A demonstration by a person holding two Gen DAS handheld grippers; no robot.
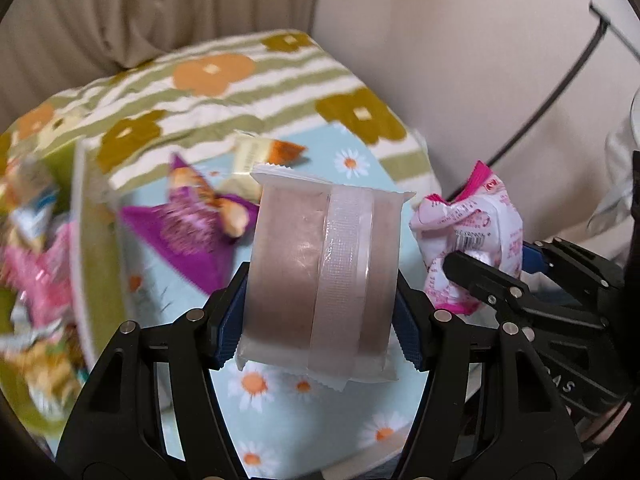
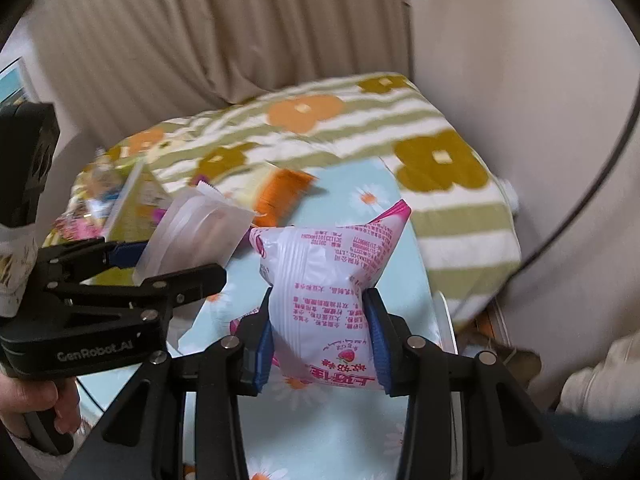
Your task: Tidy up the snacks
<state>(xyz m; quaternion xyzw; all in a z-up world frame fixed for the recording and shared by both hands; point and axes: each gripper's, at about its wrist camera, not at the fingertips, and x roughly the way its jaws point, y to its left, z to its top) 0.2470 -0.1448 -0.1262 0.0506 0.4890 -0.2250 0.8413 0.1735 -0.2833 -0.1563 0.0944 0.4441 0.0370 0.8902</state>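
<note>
My left gripper (image 1: 320, 312) is shut on a frosted clear packet with a brown cake inside (image 1: 320, 280), held above the daisy-print table (image 1: 280, 420). The same packet (image 2: 196, 236) shows at the left of the right wrist view, in the left gripper (image 2: 160, 268). My right gripper (image 2: 320, 332) is shut on a white and pink snack bag with red print (image 2: 324, 292), also lifted off the table. That bag (image 1: 472, 232) and the right gripper (image 1: 488, 276) appear at the right of the left wrist view. A purple snack bag (image 1: 188, 220) and an orange and cream packet (image 1: 264, 160) lie on the table behind.
A green box with several mixed snack packets (image 1: 36, 260) stands at the table's left. Behind the table lies a striped cushion with orange and olive flowers (image 1: 240, 92), then a beige curtain (image 2: 220, 32). A hand (image 2: 36, 404) holds the left gripper's handle.
</note>
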